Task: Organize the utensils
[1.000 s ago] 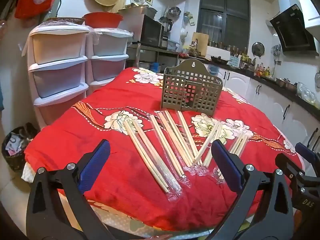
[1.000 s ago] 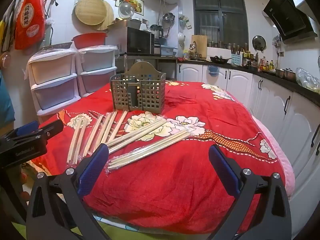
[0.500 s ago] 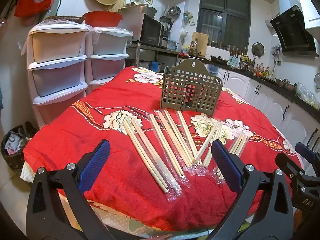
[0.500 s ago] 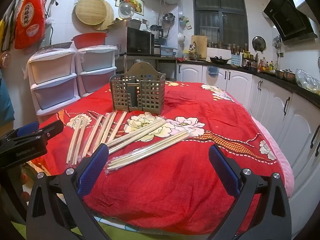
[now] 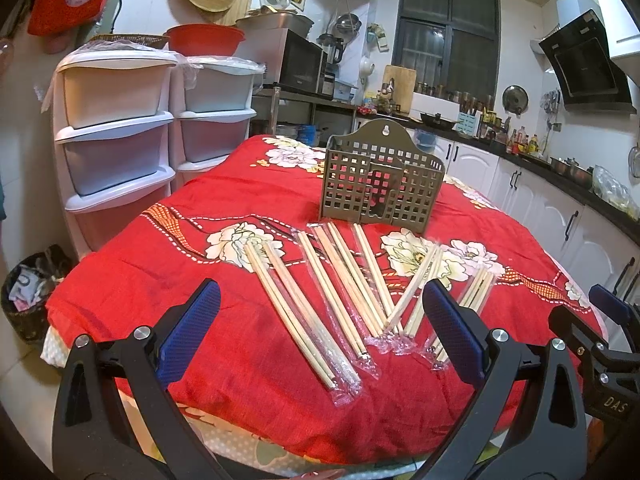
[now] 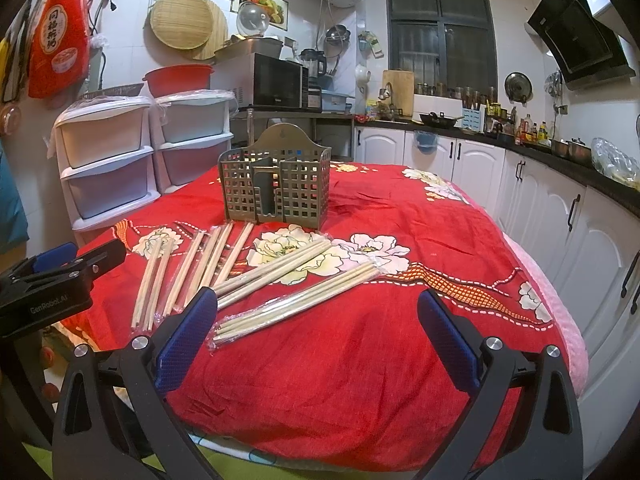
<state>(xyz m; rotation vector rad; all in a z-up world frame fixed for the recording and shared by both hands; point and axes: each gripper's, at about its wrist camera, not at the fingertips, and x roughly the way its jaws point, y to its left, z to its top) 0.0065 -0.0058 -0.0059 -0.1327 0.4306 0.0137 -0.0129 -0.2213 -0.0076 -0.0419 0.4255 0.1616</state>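
Grippers spread above the near table edge — nothing held.

We hold the left gripper (image 5: pixel 320 324) and the right gripper (image 6: pixel 316 320) with jaws wide apart, both short of the red floral tablecloth (image 6: pixel 400 360). Ahead of the left gripper, wrapped chopstick pairs (image 5: pixel 320 292) lie fanned on the cloth, their near ends just beyond its fingertips. Ahead of the right gripper and toward its left finger lies one wrapped bundle (image 6: pixel 296 300), with more pairs further left. Beyond all chopsticks stands the grid utensil holder (image 6: pixel 276 188) — upright, apart from them. We see white drawer units (image 5: pixel 116 128) far left.
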